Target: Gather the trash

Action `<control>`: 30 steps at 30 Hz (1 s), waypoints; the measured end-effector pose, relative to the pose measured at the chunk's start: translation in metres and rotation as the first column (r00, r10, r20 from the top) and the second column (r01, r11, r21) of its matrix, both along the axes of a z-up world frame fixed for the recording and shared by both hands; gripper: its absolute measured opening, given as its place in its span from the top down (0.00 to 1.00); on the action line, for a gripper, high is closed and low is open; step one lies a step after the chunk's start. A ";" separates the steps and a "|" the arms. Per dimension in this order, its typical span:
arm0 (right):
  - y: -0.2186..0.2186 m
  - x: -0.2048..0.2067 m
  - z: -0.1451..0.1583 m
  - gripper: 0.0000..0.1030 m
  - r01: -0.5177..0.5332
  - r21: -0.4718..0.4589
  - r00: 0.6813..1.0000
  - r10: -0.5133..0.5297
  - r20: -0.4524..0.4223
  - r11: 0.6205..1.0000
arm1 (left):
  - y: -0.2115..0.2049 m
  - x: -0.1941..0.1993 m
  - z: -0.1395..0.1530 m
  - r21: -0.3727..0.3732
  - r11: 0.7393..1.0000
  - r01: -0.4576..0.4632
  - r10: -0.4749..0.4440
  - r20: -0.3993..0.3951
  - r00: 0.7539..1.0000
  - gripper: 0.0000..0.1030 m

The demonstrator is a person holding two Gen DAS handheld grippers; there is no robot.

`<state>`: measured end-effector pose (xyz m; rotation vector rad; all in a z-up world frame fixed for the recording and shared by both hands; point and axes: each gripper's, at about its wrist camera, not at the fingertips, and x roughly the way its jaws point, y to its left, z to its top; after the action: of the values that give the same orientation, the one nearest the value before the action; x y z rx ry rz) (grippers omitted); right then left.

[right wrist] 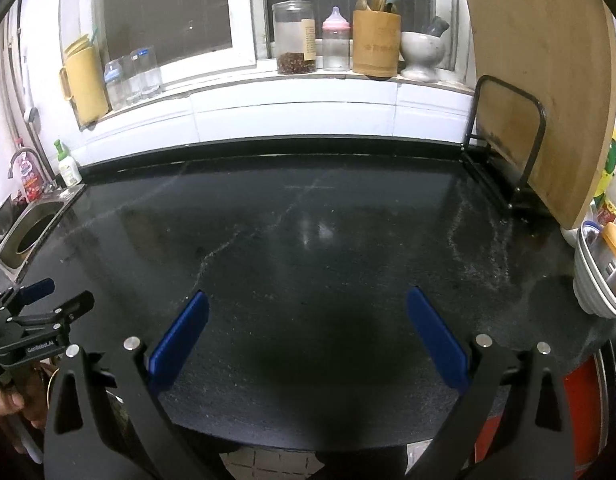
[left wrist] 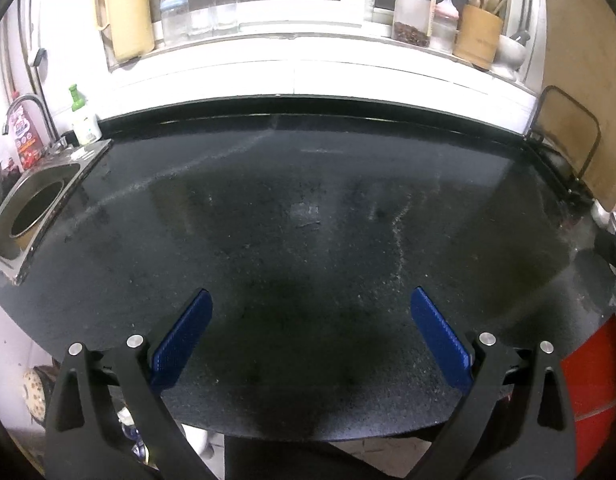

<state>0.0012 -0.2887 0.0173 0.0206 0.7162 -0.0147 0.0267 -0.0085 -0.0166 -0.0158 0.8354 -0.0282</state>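
A black stone countertop (left wrist: 308, 208) (right wrist: 308, 232) fills both views, and I see no piece of trash on it. My left gripper (left wrist: 309, 300) hovers over the counter's front part, open, with nothing between its blue pads (left wrist: 184, 344). My right gripper (right wrist: 308, 300) is open too, its blue pads (right wrist: 435, 340) wide apart above the bare counter near the front edge. In the right wrist view the left gripper (right wrist: 44, 300) shows at the left edge, held by a hand (right wrist: 4, 404). A red round object (left wrist: 587, 384) (right wrist: 579, 408) sits below the counter's front right edge.
A steel sink (left wrist: 32, 208) (right wrist: 28, 236) lies at the counter's left end, with a tap and a green-capped bottle (left wrist: 82, 120) behind it. A wooden cutting board (right wrist: 543, 92) stands in a black rack (right wrist: 503, 152) at the right. Jars, bottles and a utensil holder (right wrist: 375, 44) line the windowsill. Stacked bowls (right wrist: 599, 276) sit at the far right.
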 end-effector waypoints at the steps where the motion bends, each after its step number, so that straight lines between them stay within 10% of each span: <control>1: 0.001 0.001 0.001 0.07 -0.004 0.004 1.000 0.004 0.001 1.000 | 0.000 0.001 -0.001 -0.006 1.000 -0.005 0.005 -0.007 1.000 0.06; 30: 0.015 0.000 -0.001 0.07 -0.056 0.009 0.998 0.056 -0.013 0.998 | 0.010 -0.006 0.007 0.030 0.999 -0.032 0.032 0.009 0.999 0.06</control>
<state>0.0013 -0.2737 0.0166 0.0086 0.7298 0.0423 0.0207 0.0014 -0.0101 -0.0002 0.8268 0.0145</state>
